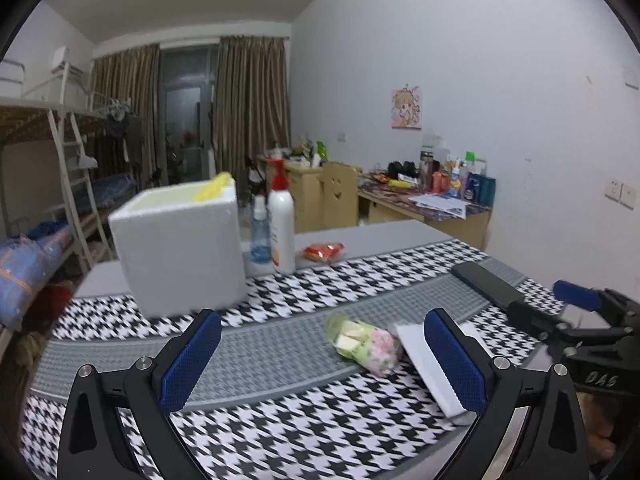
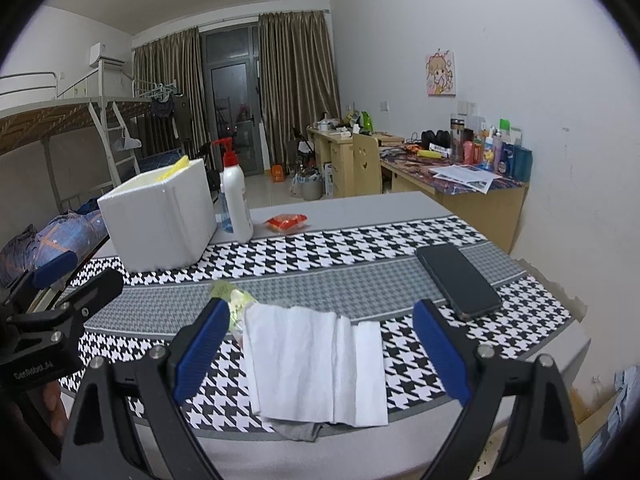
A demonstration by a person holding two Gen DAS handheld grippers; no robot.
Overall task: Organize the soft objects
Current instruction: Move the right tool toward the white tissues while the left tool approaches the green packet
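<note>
Houndstooth surface (image 2: 360, 256): both tongs, left tongs (image 1: 320, 354) and right tongs (image 2: 324, 344), gape empty; pinch white tissue (image 2: 316, 364) mid-fold, carry to foam box (image 2: 160, 220) beyond it.

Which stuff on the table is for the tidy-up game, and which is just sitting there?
For the job:
white cloth
bag of soft sweets
white foam box, probably where soft things go
left tool and right tool, both open

Just lying about:
black phone
white pump bottle
blue spray bottle
red snack packet
</note>
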